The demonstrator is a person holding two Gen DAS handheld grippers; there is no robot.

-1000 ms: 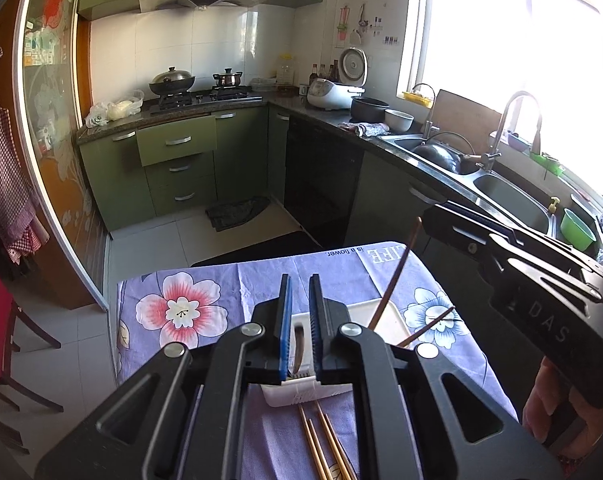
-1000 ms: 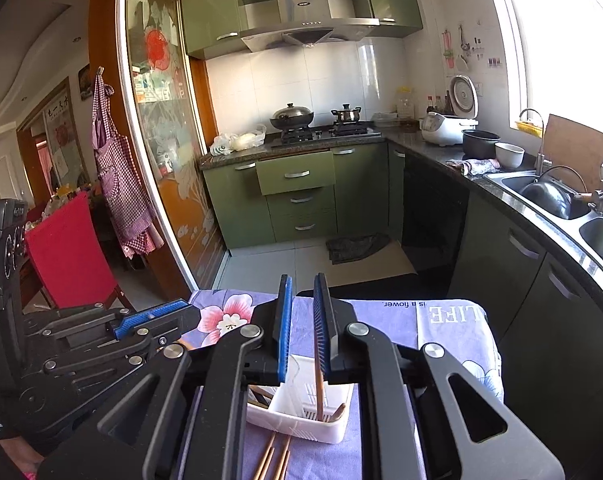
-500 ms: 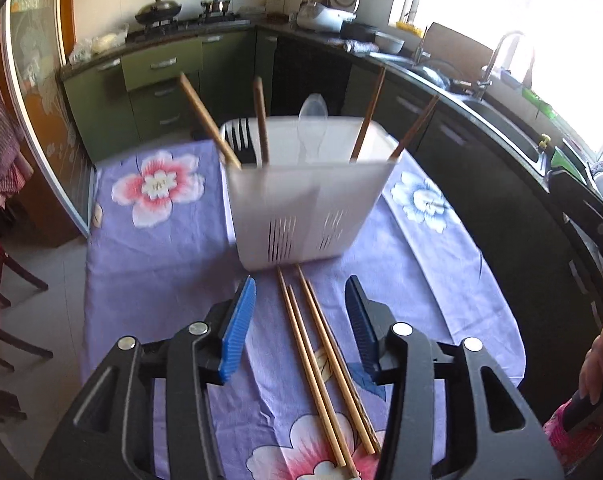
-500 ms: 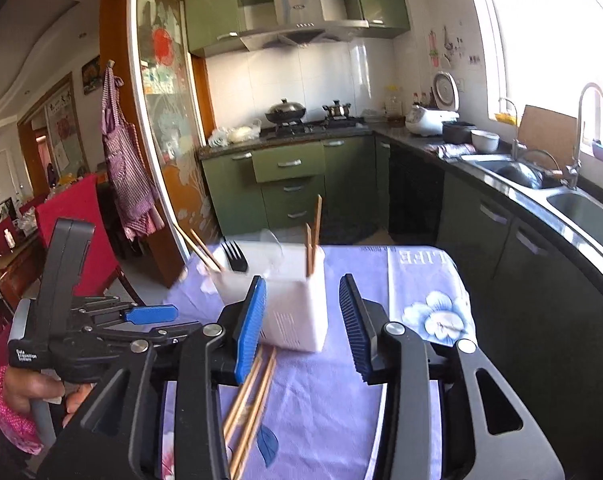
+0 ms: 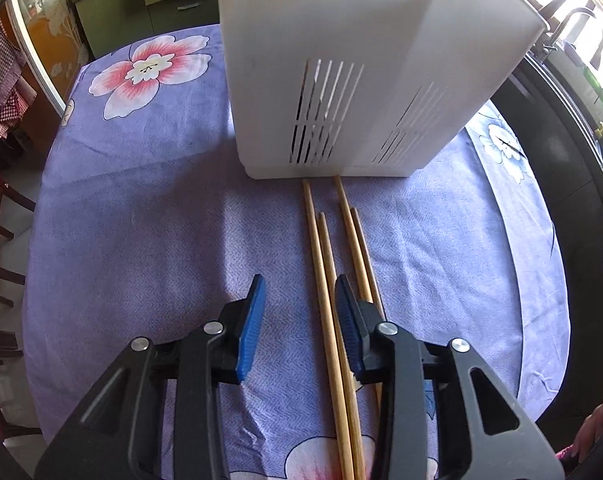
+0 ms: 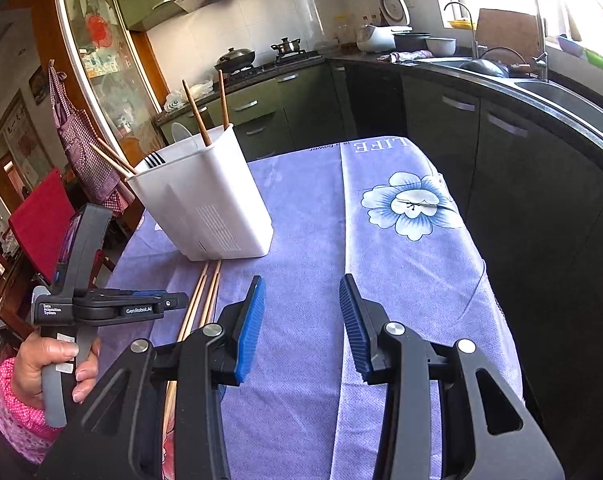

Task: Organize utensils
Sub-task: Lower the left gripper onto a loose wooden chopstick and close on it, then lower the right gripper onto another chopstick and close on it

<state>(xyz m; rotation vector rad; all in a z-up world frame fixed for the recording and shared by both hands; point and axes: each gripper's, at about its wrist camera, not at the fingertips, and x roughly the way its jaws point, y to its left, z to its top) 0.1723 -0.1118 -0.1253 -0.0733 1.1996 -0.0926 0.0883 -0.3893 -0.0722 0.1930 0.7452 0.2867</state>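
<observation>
Left gripper (image 5: 299,320), seen from its own wrist camera, hangs low over the flowered cloth (image 5: 141,220) with its blue pads partly apart and nothing pressed between them; its jaws have just been closing a little after springing open, and the two leftmost of four loose chopsticks (image 5: 321,264) run through the gap, touching neither pad as far as I can tell; the sticks lie in front of the white holder (image 5: 341,60), tips at its base, so they remain to be put away; a second ago this camera looked across the kitchen from high above the holder, and now the holder fills the top of the view. Right gripper (image 6: 301,320), from its wrist camera, is likewise partly open and empty over bare cloth to the right of the holder (image 6: 205,200); chopsticks, a fork and a spoon already stand in the holder, so part of the job looks done; the holder sat behind shut pads earlier, and now stands up left.
</observation>
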